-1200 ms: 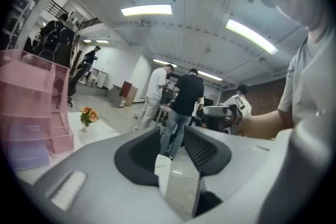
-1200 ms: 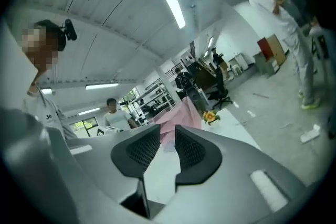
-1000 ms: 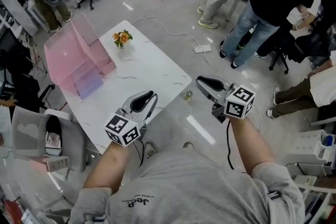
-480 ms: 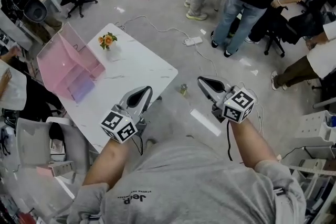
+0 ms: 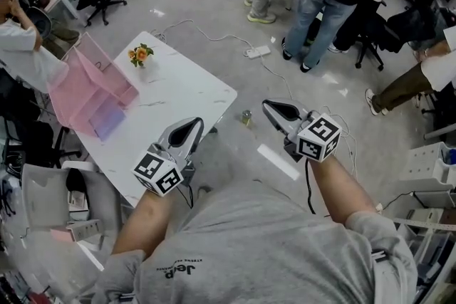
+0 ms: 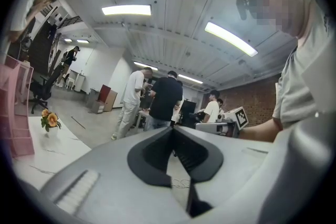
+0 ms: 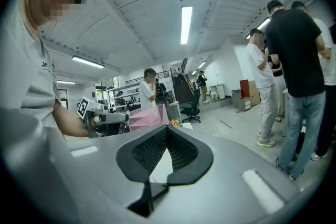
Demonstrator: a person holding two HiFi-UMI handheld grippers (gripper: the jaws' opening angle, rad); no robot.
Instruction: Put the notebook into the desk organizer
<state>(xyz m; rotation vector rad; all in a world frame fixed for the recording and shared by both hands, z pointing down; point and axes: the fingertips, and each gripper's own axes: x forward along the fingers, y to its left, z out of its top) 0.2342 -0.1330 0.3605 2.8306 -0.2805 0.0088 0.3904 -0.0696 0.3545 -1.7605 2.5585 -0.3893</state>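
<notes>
Compared with a second ago, the white marble-patterned counter (image 5: 182,92) and the pink translucent plastic desk organizer (image 5: 89,92) sit a little further toward the upper left of my head view. A person in a white top (image 5: 25,46) now stands at the left edge, just beside the organizer, where earlier there was only a chair and clutter. Both pairs of fingers have just been closing, with nothing between them.

The left gripper (image 5: 194,123) hangs over the near edge of the counter at lower centre-left. In its own view the dark fingers (image 6: 157,152) meet at the tips and hold nothing. The right gripper (image 5: 269,105) is at centre-right, over the grey floor and off the counter. Its textured fingers (image 7: 149,152) are likewise pressed together and empty.

The flat pale lilac notebook (image 5: 107,121) lies inside the organizer, low at its front, well apart from both grippers. A small bunch of orange flowers (image 5: 140,53) stands on the counter near the organizer's far end.
</notes>
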